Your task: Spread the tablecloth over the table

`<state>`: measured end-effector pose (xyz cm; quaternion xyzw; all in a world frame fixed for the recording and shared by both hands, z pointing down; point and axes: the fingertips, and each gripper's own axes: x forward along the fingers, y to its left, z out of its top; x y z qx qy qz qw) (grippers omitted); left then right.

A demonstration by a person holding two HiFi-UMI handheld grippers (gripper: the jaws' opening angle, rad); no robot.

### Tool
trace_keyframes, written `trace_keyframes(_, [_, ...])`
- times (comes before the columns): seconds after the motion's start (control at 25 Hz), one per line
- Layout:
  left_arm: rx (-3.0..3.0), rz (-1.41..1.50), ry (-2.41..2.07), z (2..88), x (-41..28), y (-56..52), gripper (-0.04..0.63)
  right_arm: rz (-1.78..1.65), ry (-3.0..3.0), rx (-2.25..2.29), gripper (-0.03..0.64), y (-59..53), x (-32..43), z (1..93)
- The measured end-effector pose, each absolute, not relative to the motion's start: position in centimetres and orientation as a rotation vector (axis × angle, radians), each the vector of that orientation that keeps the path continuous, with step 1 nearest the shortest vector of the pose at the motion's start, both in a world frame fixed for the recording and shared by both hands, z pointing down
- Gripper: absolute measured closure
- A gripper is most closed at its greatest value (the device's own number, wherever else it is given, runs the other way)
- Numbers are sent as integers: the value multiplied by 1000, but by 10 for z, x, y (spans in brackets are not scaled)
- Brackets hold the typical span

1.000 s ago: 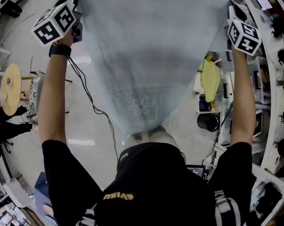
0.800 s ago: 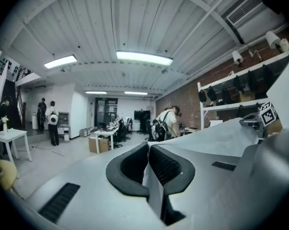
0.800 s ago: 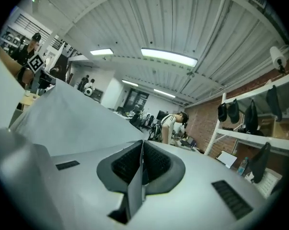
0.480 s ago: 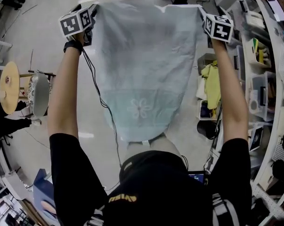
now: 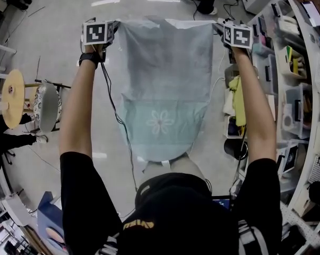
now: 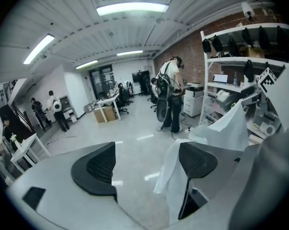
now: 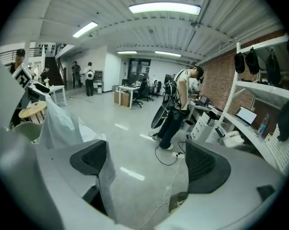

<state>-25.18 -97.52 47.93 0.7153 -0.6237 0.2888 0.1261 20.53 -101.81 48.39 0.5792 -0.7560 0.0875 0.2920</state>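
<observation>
The pale blue tablecloth (image 5: 165,89) with a flower print stretches from close to my body out to both grippers; the table under it is hidden. My left gripper (image 5: 113,26) is at its far left corner and my right gripper (image 5: 219,26) at its far right corner. In the left gripper view the jaws of the left gripper (image 6: 146,162) stand apart, having just been opening, and the cloth corner (image 6: 170,181) hangs loose against the right pad. The right gripper (image 7: 146,162) has likewise just been opening, with cloth (image 7: 107,183) draped by its left pad, unpressed.
A round wooden stool (image 5: 11,97) and a patterned seat (image 5: 45,106) stand at the left. Shelves (image 5: 303,62), a yellow cloth (image 5: 236,97) and a black bin (image 5: 235,147) crowd the right. A cable (image 5: 114,116) trails from the left gripper. A person (image 7: 178,107) stands ahead.
Both grippers have come down from overhead and stretched forward, and the cloth has sunk with them from a raised sheet to a low spread.
</observation>
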Motion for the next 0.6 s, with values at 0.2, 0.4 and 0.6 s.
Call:
trace_keyframes(0.2, [2056, 1162, -1707, 506, -257, -956, 153, 143, -1921, 1335, 96, -1002, 197, 504])
trace_keyframes(0.4, [2013, 1308, -1624, 520, -260, -939, 140, 105, -1859, 1265, 64, -994, 206, 512])
trace_keyframes(0.6, [1984, 1258, -1665, 509, -263, -931, 140, 91, -1867, 1289, 64, -989, 204, 499])
